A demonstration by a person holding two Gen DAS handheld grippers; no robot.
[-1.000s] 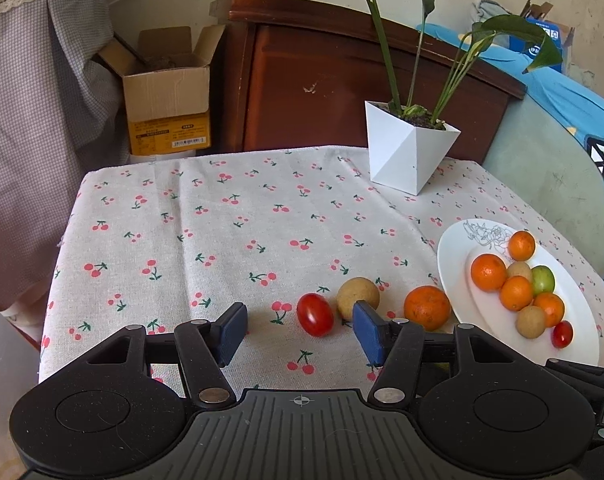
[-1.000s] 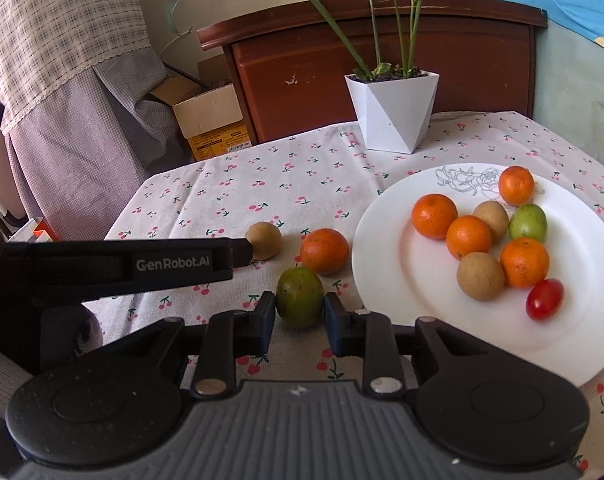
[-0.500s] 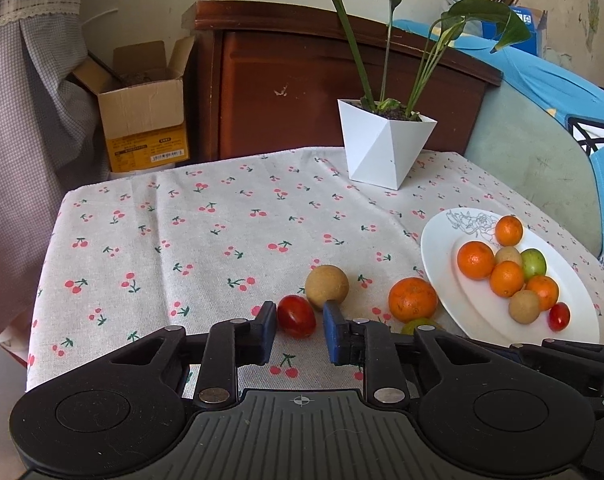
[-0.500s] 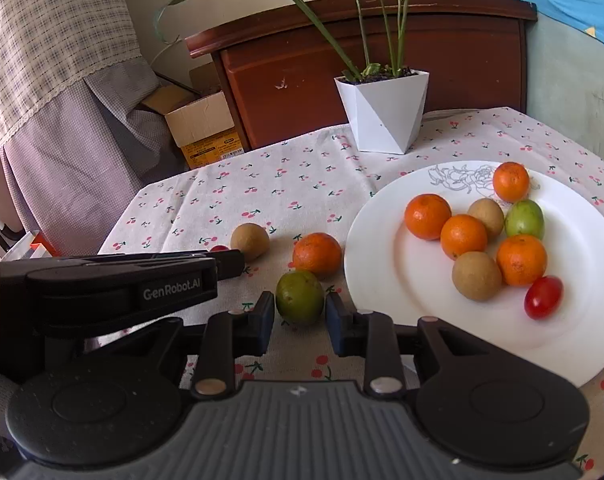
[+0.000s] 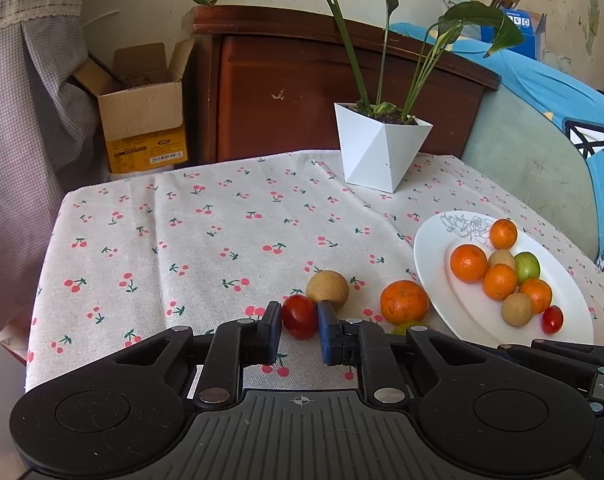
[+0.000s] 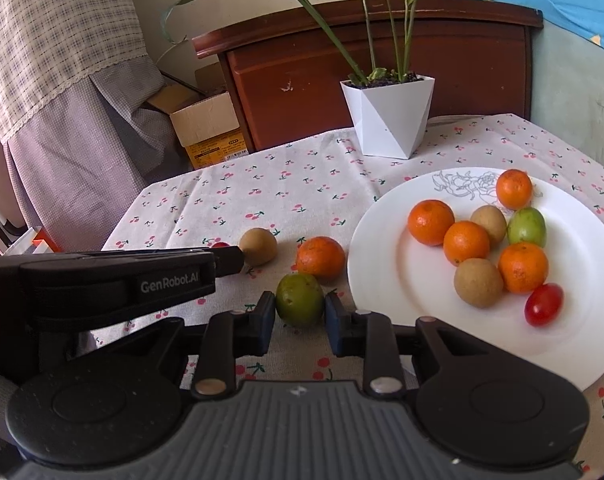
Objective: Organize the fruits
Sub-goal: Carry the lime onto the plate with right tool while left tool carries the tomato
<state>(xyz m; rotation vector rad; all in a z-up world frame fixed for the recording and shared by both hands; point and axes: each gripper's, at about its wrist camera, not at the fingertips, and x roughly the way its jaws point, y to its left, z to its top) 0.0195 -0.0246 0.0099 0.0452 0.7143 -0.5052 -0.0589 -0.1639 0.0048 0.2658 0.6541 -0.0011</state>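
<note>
Both fruits are round and smooth, so our main worry is a squeeze-out: if either pair of blue pads bites off-centre, the fruit can pop forward and roll across the cherry-print tablecloth (image 5: 205, 240). The left gripper (image 5: 299, 330) has its pads closed in against the red cherry tomato (image 5: 299, 317) — thin-skinned, so too hard a grip could split it. A brown longan (image 5: 328, 289) sits just ahead and to the right of that tomato, near enough to be nudged on lift. The right gripper (image 6: 299, 320) brackets the green fruit (image 6: 299, 299); the left pad looks to be touching, while the right shows a sliver of gap, so we judge the hold unsure. An orange tangerine (image 6: 321, 257) lies just ahead of it, and the white plate (image 6: 382, 280) — seven fruits on it — begins just right of those fingers, so a low swing could clip its rim.
</note>
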